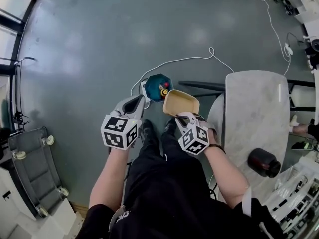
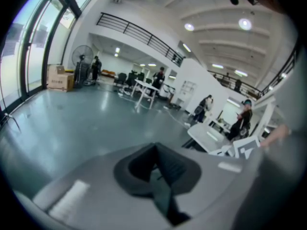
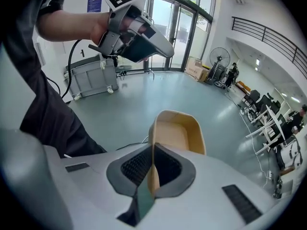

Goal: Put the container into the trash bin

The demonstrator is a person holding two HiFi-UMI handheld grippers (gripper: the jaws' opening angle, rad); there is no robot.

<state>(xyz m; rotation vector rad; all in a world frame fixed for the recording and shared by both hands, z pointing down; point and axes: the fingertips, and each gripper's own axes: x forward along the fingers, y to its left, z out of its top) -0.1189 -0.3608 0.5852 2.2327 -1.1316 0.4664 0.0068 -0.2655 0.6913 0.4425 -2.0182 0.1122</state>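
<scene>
The container (image 1: pixel 180 102), a shallow tan tub, was up in the air, pinched by one wall in the right gripper (image 1: pixel 182 117). That gripper's jaws were closed thin on the wall, and the rest of the tub stuck out past the tips. It hung just beside the teal trash bin (image 1: pixel 152 86), which stood on the floor in front of the person's feet. In the head view the tub overlapped the bin's near right rim, but it was higher than the bin and not inside it. I'd judge the pick done and the carry nearly so. What was left was to bring the tub squarely over the opening and let go. The bin wasn't empty (a small yellow and red thing lay at its bottom), though there looked to be space above it.

The left gripper (image 1: pixel 138 102) had its jaws together with nothing between them, and hung close to the bin's left rim.

For moving, grey floor lay open beyond the bin and to its left. A white cable (image 1: pixel 189 59) looped across the floor behind the bin and ran up to it. The pale stone surface (image 1: pixel 256 108) stood to the right, its edge near the right forearm, with a dark jar (image 1: pixel 264 162) on it. A grey wheeled cart (image 1: pixel 27 153) sat well apart on the left. The bin's mouth looked little wider than the tub, so to my eye the rim was the edge to mind
</scene>
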